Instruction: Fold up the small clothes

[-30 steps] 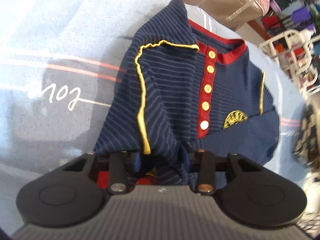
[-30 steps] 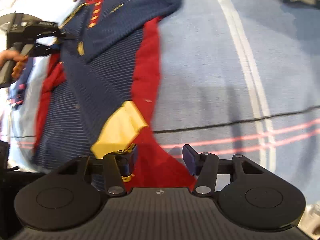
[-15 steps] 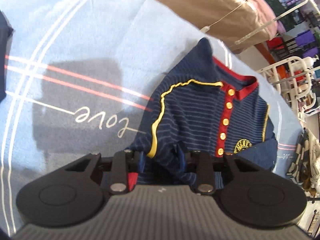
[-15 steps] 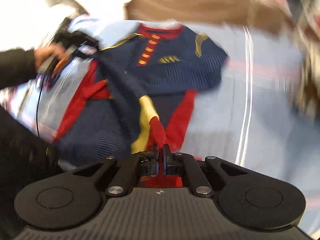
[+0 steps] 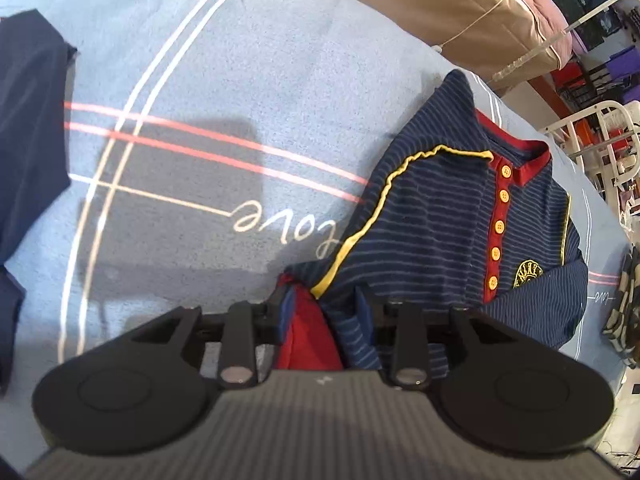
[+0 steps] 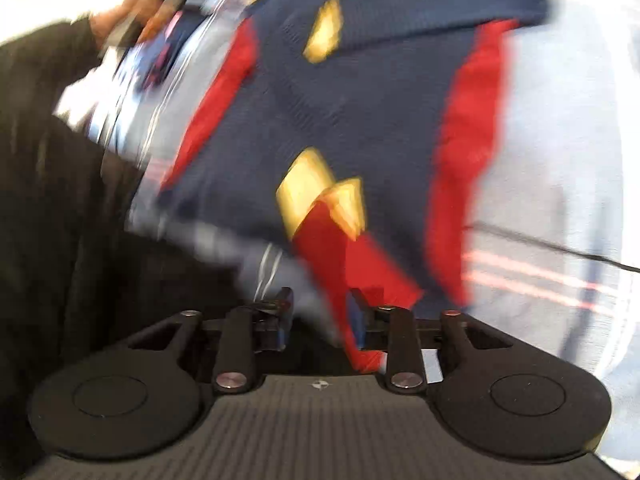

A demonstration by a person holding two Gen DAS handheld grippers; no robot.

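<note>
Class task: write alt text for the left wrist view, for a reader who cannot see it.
The left tongs grip a bunched fold of a navy striped polo shirt with red placket and yellow buttons. It lies on a light blue bedsheet printed "love"; another dark garment sits at far left.

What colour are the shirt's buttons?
Yellow buttons on a red placket, clearest in the left wrist view.
</note>
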